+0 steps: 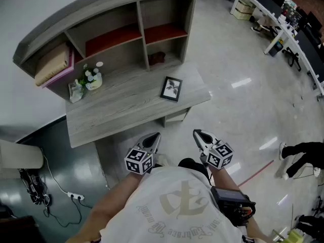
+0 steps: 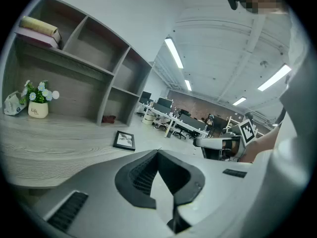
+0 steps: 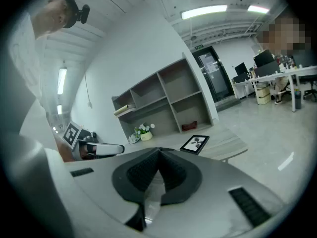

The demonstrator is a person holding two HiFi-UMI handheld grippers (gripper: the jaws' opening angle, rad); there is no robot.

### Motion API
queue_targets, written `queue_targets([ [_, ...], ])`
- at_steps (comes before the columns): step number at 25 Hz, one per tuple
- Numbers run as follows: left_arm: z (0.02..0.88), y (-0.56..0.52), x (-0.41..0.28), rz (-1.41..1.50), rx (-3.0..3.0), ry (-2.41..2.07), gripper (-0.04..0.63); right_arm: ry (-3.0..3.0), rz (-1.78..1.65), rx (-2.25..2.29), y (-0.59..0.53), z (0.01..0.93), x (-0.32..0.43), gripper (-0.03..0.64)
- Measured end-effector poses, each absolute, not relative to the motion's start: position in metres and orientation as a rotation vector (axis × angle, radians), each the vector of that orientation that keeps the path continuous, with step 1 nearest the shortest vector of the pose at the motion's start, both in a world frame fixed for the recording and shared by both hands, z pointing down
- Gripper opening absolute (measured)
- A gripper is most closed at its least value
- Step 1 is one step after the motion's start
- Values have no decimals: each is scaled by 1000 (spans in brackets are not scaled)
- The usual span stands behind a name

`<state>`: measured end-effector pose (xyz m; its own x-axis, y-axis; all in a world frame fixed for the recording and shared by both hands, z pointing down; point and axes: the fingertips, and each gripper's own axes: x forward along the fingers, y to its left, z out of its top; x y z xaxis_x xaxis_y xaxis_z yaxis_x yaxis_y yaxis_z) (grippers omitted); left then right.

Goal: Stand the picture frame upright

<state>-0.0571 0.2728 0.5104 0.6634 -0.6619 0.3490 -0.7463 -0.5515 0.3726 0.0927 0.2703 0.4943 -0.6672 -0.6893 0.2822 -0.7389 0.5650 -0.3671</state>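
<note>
Cannot identify the reddish item in the lower right compartment of the shelf. Holds left tongs and right tongs closed, empty, short of the table bearing the flat picture frame.

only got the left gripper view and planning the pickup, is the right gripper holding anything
Observer: No. The right gripper has its jaws shut with nothing between them.
Operator: how far in are we
Observer: Not in. In the head view the left gripper and the right one both hang over the floor, short of the desk's front edge.
Operator: what's straight ahead of us
Observer: The frame lies flat toward the desk's right end, ahead of the gap between the two grippers.
</note>
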Motion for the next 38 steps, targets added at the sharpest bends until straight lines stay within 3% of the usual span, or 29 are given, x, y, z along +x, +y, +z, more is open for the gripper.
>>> queue_targets([
  [38,515,234,-65,263,2331,-1165,8,-2659,829,1205,217,513,86,5],
])
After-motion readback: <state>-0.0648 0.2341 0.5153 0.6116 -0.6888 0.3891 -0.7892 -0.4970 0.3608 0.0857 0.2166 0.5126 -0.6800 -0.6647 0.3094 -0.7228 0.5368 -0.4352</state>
